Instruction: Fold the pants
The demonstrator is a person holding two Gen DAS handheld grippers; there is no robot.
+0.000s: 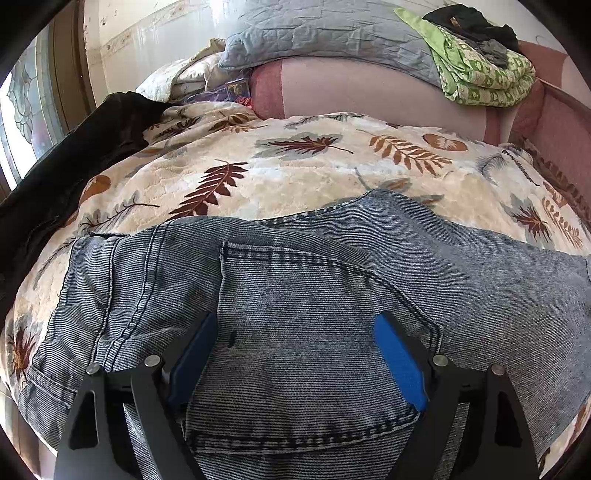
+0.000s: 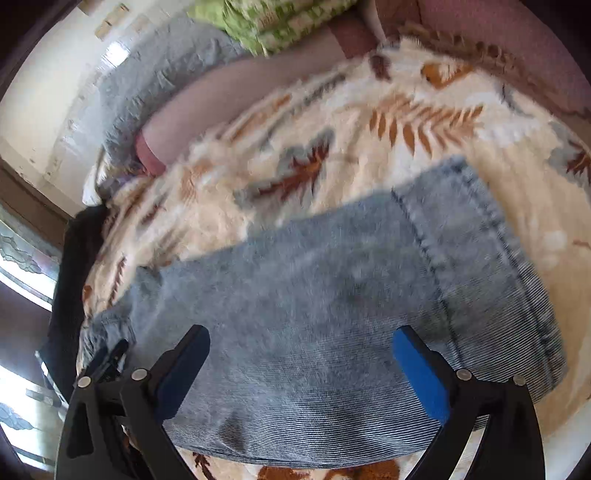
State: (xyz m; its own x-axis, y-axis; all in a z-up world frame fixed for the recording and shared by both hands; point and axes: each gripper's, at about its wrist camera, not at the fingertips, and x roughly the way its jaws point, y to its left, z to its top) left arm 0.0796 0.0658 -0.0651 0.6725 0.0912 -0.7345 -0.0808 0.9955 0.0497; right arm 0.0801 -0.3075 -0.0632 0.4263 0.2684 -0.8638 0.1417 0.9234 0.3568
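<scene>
Lying flat on a cream quilted bedspread printed with brown and grey leaves (image 1: pixel 295 173), a pair of faded blue denim pants (image 1: pixel 314 288) is seen near the bed's near edge, already doubled over into a broad band. In the left wrist view, a black garment (image 1: pixel 70 162) is draped along the bed's left edge, with a rumpled cream quilt (image 1: pixel 184 74) behind it. The left gripper (image 1: pixel 295 343) is held over the pants' stitched back pocket (image 1: pixel 314 314); its blue-padded fingers (image 1: pixel 399 362) are spread wide apart, with denim showing between them but not pinched. Towards the head of the bed, a grey-blue quilted pillow (image 1: pixel 325 29) is rested on a pale pink bolster with darker ends (image 1: pixel 369 96), and at the far right corner a folded green-and-white patterned blanket (image 1: pixel 480 74) is topped by a small dark cloth (image 1: pixel 469 22).

In the blurred right wrist view, the pants (image 2: pixel 332 295) are spread across the bedspread (image 2: pixel 406 110), a seamed, hemmed end (image 2: pixel 480 258) lying at the right. The right gripper (image 2: pixel 301 347) is poised above the cloth, jaws fully apart and nothing clamped. Part of the other gripper is glimpsed at the pants' left end.
</scene>
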